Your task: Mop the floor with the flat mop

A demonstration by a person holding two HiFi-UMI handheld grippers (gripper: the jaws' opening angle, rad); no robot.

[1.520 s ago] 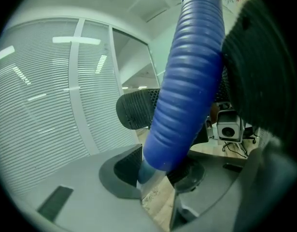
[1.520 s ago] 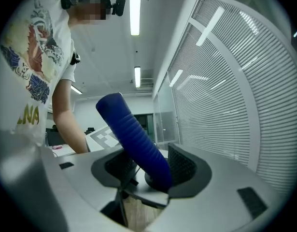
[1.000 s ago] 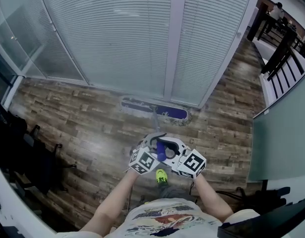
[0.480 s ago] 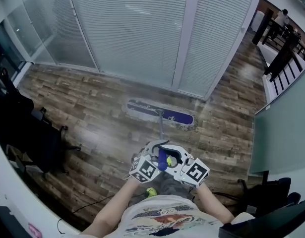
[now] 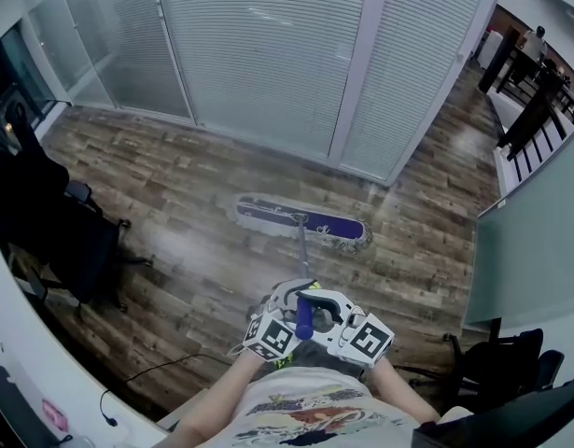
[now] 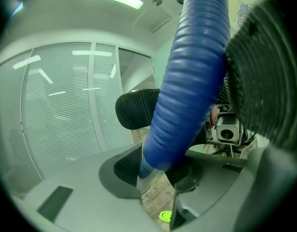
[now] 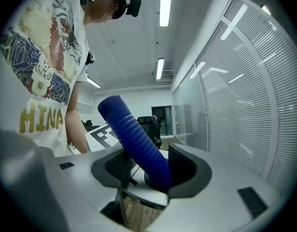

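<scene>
The flat mop's blue pad (image 5: 301,220) lies on the wooden floor, a short way out from the blind-covered glass wall. Its thin pole (image 5: 303,255) runs back to a ribbed blue handle (image 5: 304,316) in front of my chest. My left gripper (image 5: 287,301) and right gripper (image 5: 329,304) meet at this handle from either side, both shut on it. In the left gripper view the blue handle (image 6: 187,81) fills the gap between the black pads (image 6: 134,110). The right gripper view shows the handle (image 7: 136,141) slanting up out of that gripper (image 7: 149,170).
Glass partitions with white blinds (image 5: 268,54) stand beyond the mop. Dark office chairs (image 5: 63,241) crowd the left, and another chair (image 5: 497,362) is at lower right. A black cable (image 5: 161,367) trails on the floor beside a white desk (image 5: 25,381). A teal wall (image 5: 534,241) closes the right.
The mop pad has come away from the foot of the glass wall, toward me. The whole view has shifted back and to the left, with the chairs now nearer; both grippers keep their hold.
</scene>
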